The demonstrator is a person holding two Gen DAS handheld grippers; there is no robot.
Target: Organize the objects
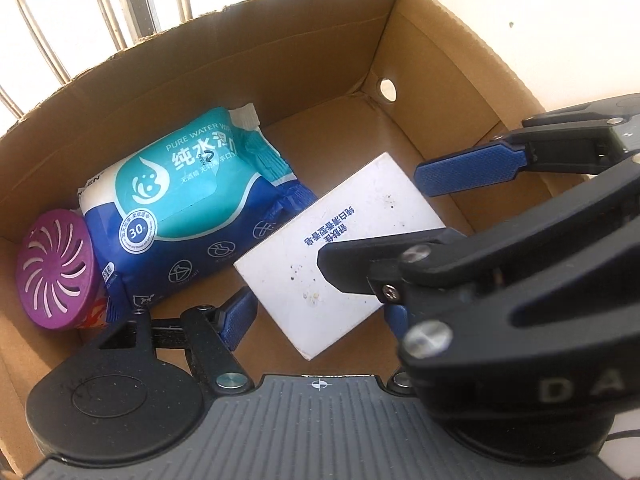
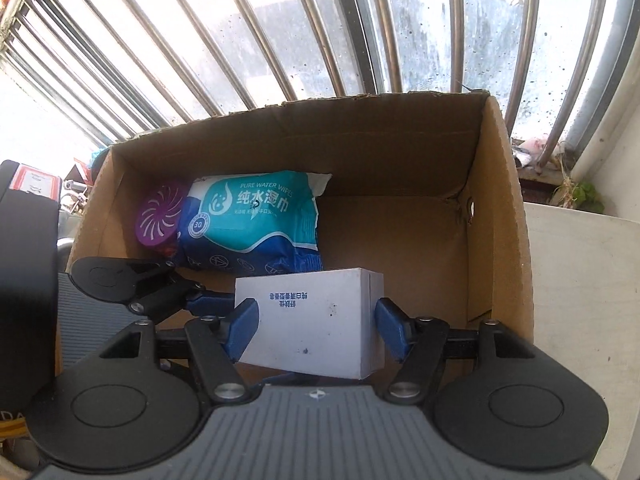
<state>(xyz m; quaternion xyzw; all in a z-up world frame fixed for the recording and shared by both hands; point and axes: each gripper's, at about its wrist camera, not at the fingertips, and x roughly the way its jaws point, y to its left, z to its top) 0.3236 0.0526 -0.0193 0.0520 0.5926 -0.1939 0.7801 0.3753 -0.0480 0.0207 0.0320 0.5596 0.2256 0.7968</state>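
Grippers crowd one white box [image 2: 312, 320] low in the frame. The left gripper [image 1: 318, 316] and right gripper [image 2: 316, 328] each bracket it with pads at its edges, though whether either truly clamps it cannot be told. The box is tilted inside the carton [image 2: 500, 220], centre frame. The likely hazard is that two tools on one small box knock fingers or twist it loose, dropping it askew onto the wipes pack [image 2: 256, 220]. Beyond, at left, lie one wipes pack and, touching it, one purple freshener [image 2: 160, 212]. In all: two grippers, one carton.

Harsh backlight through window bars [image 2: 256, 32]; fisheye-bowed edges
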